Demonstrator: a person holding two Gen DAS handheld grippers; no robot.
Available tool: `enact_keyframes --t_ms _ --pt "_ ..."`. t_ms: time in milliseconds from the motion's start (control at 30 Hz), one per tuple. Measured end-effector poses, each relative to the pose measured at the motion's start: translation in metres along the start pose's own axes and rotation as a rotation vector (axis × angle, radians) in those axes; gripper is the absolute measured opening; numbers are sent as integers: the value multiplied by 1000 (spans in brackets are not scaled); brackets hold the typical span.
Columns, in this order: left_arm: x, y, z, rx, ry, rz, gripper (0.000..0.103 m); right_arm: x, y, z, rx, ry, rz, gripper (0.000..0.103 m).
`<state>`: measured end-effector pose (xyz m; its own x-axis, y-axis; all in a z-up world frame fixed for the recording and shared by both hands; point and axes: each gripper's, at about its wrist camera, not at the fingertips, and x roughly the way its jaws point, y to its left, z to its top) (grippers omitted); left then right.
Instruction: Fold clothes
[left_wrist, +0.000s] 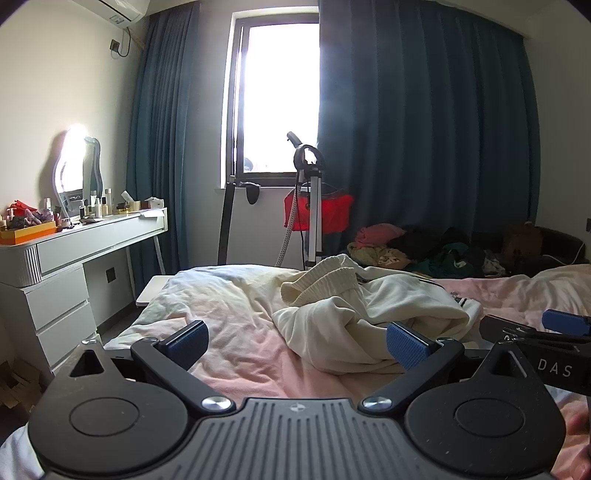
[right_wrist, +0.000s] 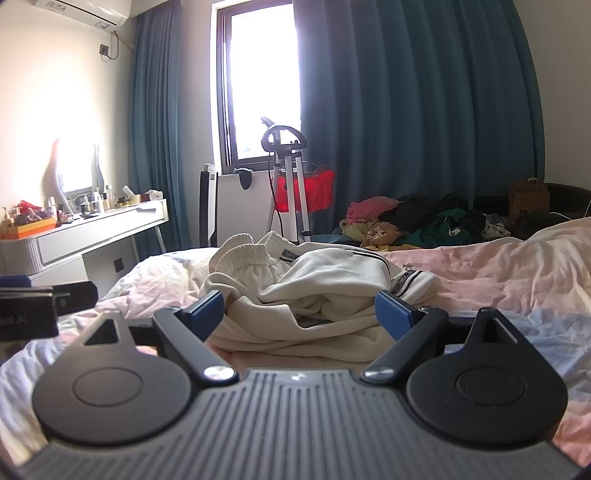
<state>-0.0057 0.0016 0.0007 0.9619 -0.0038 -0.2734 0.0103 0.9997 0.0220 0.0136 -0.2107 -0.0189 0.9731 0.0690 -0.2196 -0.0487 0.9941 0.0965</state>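
A crumpled cream-white garment (left_wrist: 354, 310) with a ribbed elastic waistband and dark side stripes lies bunched on the pink bed sheet (left_wrist: 236, 343). My left gripper (left_wrist: 295, 341) is open and empty, low over the bed, with the garment's near edge by its right finger. In the right wrist view the same garment (right_wrist: 314, 291) lies straight ahead. My right gripper (right_wrist: 299, 314) is open and empty, its jaws on either side of the garment's near edge, just short of it. The right gripper also shows at the right edge of the left wrist view (left_wrist: 543, 332).
A pile of mixed clothes (right_wrist: 417, 225) lies beyond the bed's far side by the blue curtains (right_wrist: 406, 110). A garment steamer stand (right_wrist: 291, 177) with a red item stands near the window. A white dressing table (left_wrist: 74, 247) with bottles stands at the left.
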Motion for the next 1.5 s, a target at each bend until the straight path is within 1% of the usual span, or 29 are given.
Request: enact_keyframes --t_ms 367,467,533,633,700,800,867,933,1000,1100,1133,1167,1233,1300,1333,1367,1433,1467,1500 --pt "3 -1 -1 -3 -2 -3 103 0 0 1 7 -1 -2 90" --pt "2 1 0 -9 1 -14 103 -1 -1 2 16 -2 -13 90" --pt "1 3 2 -17 3 -14 103 -3 -1 3 4 -18 -37 90" --pt "0 6 7 -17 -1 -6 103 -11 1 5 -22 -81 -66 90" --pt "-1 11 12 -14 -5 4 103 -10 0 10 -8 -98 -62 90" --pt "0 23 21 -11 -4 19 103 8 -7 25 69 -63 -25 91" --pt "2 34 27 -22 -1 28 103 30 -9 37 80 -38 48 90" --pt "5 47 31 -44 3 39 103 60 0 49 26 -17 46 92" --pt "9 61 32 -88 15 39 103 100 13 62 -41 33 57 90" --pt "21 75 21 -130 11 49 103 170 31 82 -69 122 84 89" --pt "25 80 18 -143 10 52 103 194 37 87 -71 149 83 87" --pt "33 81 13 -132 26 60 103 221 44 92 -78 172 72 76" --pt "49 81 4 -111 57 76 103 268 54 95 -118 215 38 74" --pt "64 81 1 -88 57 79 103 311 62 96 -154 262 9 73" --pt "72 80 0 -74 50 83 103 330 64 98 -153 300 3 73" --pt "83 79 -1 -64 50 84 103 346 65 100 -127 332 7 68" --pt "104 75 -4 -43 49 87 103 375 67 103 -52 383 24 63" --pt "114 73 -6 -33 49 88 103 389 71 103 -42 395 18 63" --pt "122 74 -10 -35 68 94 103 404 77 100 -71 412 -12 63"
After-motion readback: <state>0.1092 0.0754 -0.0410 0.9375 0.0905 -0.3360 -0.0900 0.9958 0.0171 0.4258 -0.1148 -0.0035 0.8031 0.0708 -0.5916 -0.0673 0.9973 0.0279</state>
